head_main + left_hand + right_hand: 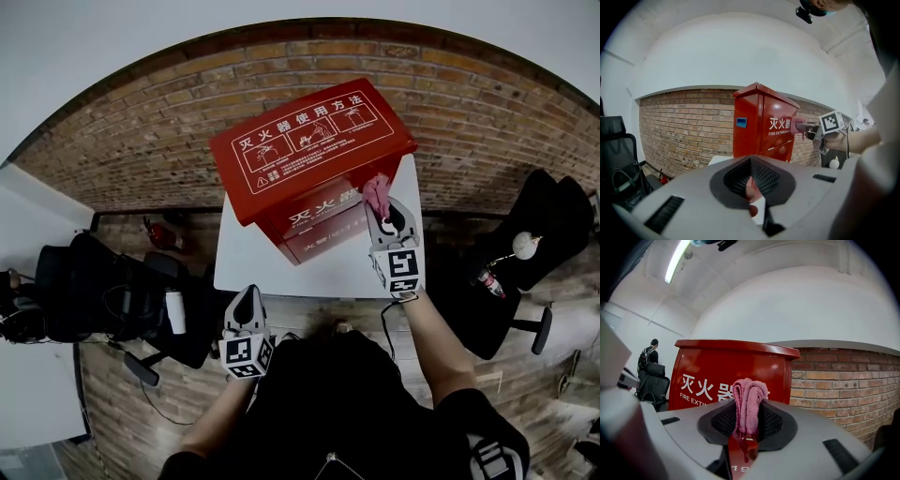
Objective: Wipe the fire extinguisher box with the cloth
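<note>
right gripper view: right gripper (748,417) jaws pinch the bunched pink cloth (749,394), held at the lettered front of the red fire extinguisher box (712,369), which stands on the white table (323,270) by the brick wall (141,141); i read it as mid-wipe on the front face. next move calls for even pressure swept across the panel without shoving the box. left gripper (247,298) hangs low off the table's near edge, jaws together on nothing; black chair (98,291) and small floor extinguisher (162,234) sit well apart, nothing blocking.
</note>
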A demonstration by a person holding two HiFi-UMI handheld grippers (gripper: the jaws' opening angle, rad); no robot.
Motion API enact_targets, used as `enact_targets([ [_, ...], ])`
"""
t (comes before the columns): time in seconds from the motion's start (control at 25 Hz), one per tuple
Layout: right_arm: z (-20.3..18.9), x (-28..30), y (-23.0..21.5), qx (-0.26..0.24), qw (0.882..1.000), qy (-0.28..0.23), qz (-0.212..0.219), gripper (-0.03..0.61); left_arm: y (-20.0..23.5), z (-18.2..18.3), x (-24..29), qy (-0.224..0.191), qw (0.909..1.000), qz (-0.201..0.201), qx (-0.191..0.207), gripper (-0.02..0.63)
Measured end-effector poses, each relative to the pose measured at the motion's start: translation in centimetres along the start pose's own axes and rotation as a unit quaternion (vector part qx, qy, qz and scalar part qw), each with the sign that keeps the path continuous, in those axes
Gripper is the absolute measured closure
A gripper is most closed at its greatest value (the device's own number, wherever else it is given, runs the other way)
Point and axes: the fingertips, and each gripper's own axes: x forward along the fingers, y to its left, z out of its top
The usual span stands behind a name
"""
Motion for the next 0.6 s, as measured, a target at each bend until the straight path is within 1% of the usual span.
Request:
enact_targets([
  [0.36, 1.0, 0.2, 4.6, 0.001, 1.0, 0.003, 0.002, 0.468, 3.5, 1.0, -1.3, 0.005, 0.9998, -0.021, 0.006, 0.586],
  [0.6, 1.4, 0.3, 6.9, 0.006, 1.0, 0.002, -0.011, 0.468, 5.8, 0.9, -2.1, 0.006, 0.9995, -0.03, 0.005, 0.586],
])
